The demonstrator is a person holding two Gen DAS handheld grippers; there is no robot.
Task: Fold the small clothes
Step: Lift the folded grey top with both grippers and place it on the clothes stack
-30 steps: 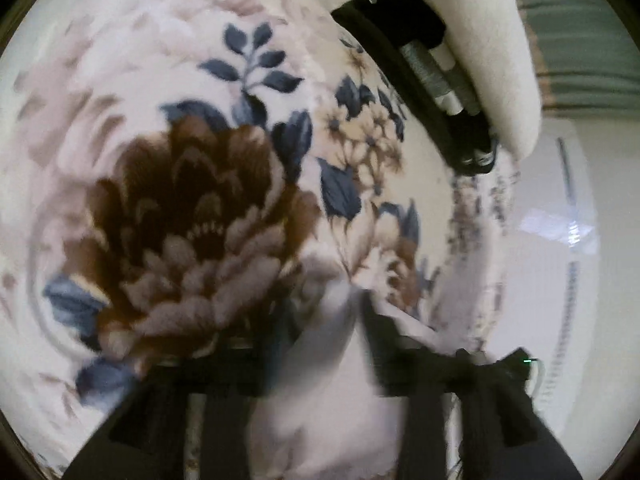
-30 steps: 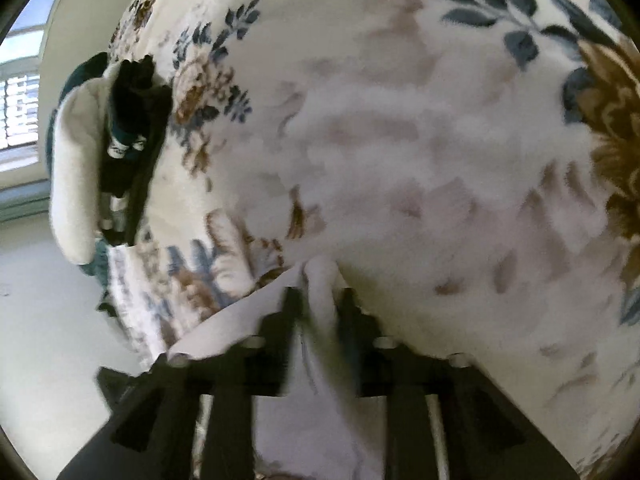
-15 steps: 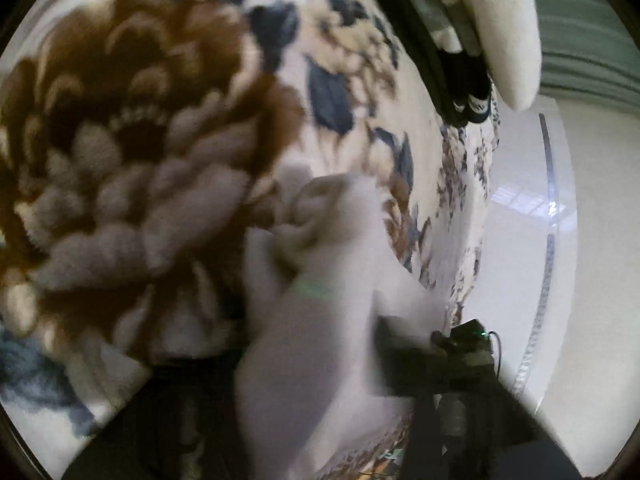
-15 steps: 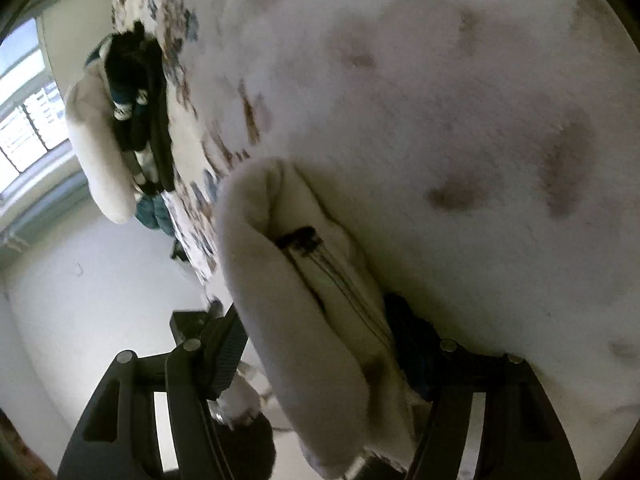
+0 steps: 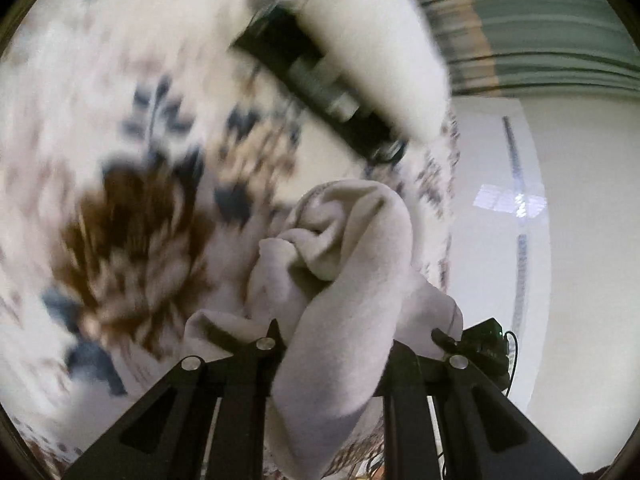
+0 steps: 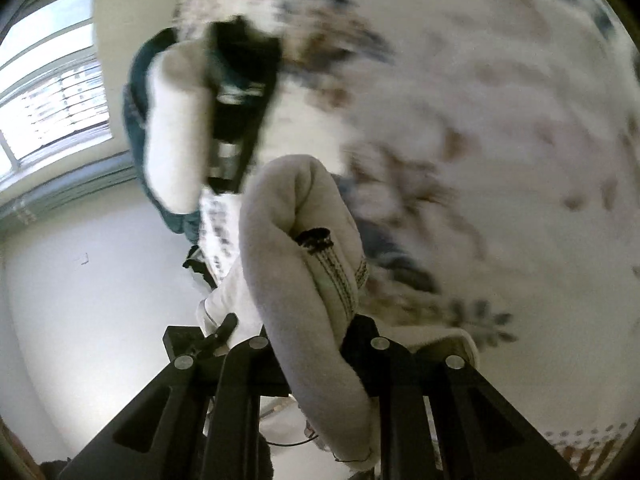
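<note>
We see a soft, fleecy pale garment (image 5: 352,264) bunched into thick rolls above the floral blanket (image 5: 132,208), a dark-edged striped trim (image 6: 334,268) showing on one fold. The left gripper (image 5: 352,336) and the right gripper (image 6: 308,332) each clench a roll of it. The blanket and the pile (image 6: 224,112) at its edge are motion-blurred; the fingertips are hidden by fabric.

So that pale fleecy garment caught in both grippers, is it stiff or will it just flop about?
Probably floppy: the pale fleece garment bunches in soft rolls and droops between the left gripper. It looks thick yet likely light. Its fuzzy surface should resist slipping in the right gripper, though the zip may stiffen one edge.
</note>
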